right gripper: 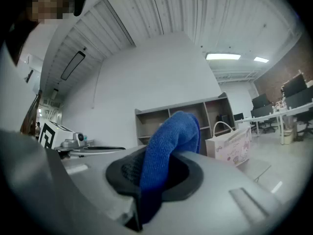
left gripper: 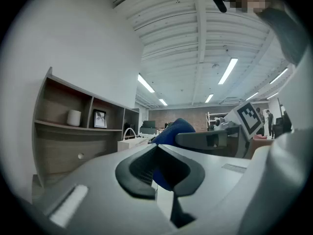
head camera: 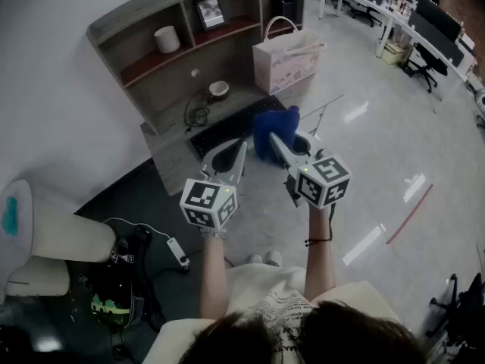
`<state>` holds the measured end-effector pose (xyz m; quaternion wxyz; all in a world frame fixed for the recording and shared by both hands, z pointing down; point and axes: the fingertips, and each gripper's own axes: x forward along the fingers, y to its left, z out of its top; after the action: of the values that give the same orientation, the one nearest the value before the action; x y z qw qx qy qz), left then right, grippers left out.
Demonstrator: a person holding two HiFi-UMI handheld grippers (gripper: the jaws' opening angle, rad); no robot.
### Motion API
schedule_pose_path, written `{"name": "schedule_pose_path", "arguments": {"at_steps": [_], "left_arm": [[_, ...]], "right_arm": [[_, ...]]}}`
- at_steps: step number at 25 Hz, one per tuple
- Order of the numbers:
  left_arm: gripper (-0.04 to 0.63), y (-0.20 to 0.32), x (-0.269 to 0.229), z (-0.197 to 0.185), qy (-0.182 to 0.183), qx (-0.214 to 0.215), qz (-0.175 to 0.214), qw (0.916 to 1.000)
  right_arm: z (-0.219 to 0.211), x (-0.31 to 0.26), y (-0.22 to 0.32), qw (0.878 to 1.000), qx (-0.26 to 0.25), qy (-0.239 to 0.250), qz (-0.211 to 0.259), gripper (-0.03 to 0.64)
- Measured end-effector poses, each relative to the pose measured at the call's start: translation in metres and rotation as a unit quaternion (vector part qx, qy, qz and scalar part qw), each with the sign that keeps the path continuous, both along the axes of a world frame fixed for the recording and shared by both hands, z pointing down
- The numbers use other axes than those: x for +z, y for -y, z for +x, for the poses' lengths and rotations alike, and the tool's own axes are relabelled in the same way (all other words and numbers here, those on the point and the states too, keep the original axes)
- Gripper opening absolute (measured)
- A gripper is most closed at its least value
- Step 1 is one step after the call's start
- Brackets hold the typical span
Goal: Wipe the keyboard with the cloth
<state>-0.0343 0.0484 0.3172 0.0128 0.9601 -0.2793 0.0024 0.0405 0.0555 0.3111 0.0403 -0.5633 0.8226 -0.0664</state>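
Fingers (right gripper: 122, 173) of right gripper (right gripper: 155, 173) around blue cloth (right gripper: 173, 131), near keyboard (head camera: 223, 133)

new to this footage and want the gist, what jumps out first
The bright blue cloth stands out first, clamped in the right gripper and held over the right end of the black keyboard on the low grey desk. The left gripper is alongside, jaws together on nothing. A white gift bag stands at the desk's right end.
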Motion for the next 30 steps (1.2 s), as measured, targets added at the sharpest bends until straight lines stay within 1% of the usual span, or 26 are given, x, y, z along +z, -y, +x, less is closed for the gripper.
{"name": "schedule_pose_path", "arguments": {"at_steps": [9,17,22,27,30], "left_arm": [[0.005,0.001,0.002,0.004,0.0,0.0,-0.004,1.0],[0.005,0.002,0.002,0.014,-0.008,-0.008,-0.011,0.9999],[0.005,-0.005,0.006,0.025,-0.014,-0.01,-0.02,0.9996],[0.005,-0.01,0.018,0.033,-0.01,-0.013,-0.034,0.9993],[0.005,-0.006,0.02,0.033,-0.019,-0.02,-0.043,0.9987]], "right_arm": [[0.003,0.002,0.001,1.0,-0.002,-0.003,-0.002,0.06],[0.014,0.002,0.0,1.0,-0.005,-0.006,-0.003,0.06],[0.024,0.004,-0.007,1.0,-0.004,-0.005,-0.005,0.06],[0.03,0.018,-0.009,1.0,-0.005,0.001,-0.021,0.06],[0.035,0.02,-0.008,1.0,-0.006,0.002,-0.024,0.059]]}}
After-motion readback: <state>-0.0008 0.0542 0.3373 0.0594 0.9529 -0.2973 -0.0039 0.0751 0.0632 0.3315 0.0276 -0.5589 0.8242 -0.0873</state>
